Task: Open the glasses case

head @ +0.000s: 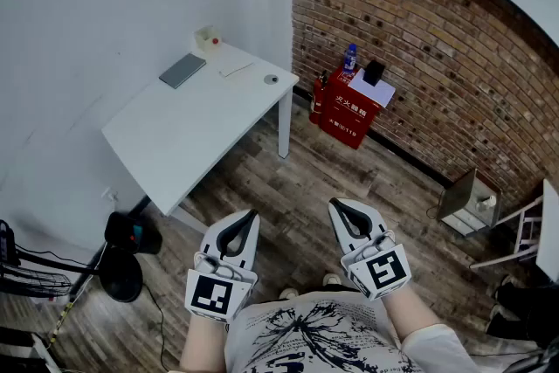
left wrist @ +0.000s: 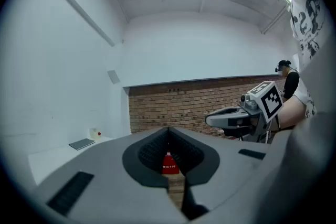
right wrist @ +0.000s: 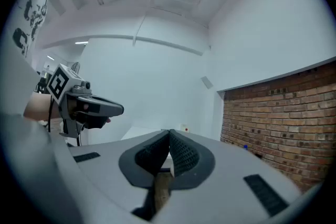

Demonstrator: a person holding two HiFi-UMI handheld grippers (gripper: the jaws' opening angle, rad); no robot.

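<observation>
Took the flat grey glasses case (head: pixel 182 70), near the wall-side edge of the tabletop (head: pixel 192 135), for light, rigid and smooth, best pinned at the base and pried at the lid seam, with left gripper (head: pixel 238 231) and right gripper (head: pixel 348 220) closed, empty, well apart from it.

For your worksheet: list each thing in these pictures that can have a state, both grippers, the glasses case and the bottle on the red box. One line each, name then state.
left gripper: shut, empty, held level, away from the table.
right gripper: shut, empty, held level.
glasses case: closed, lying flat on the white table, untouched.
blue bottle: upright on the red box.
</observation>
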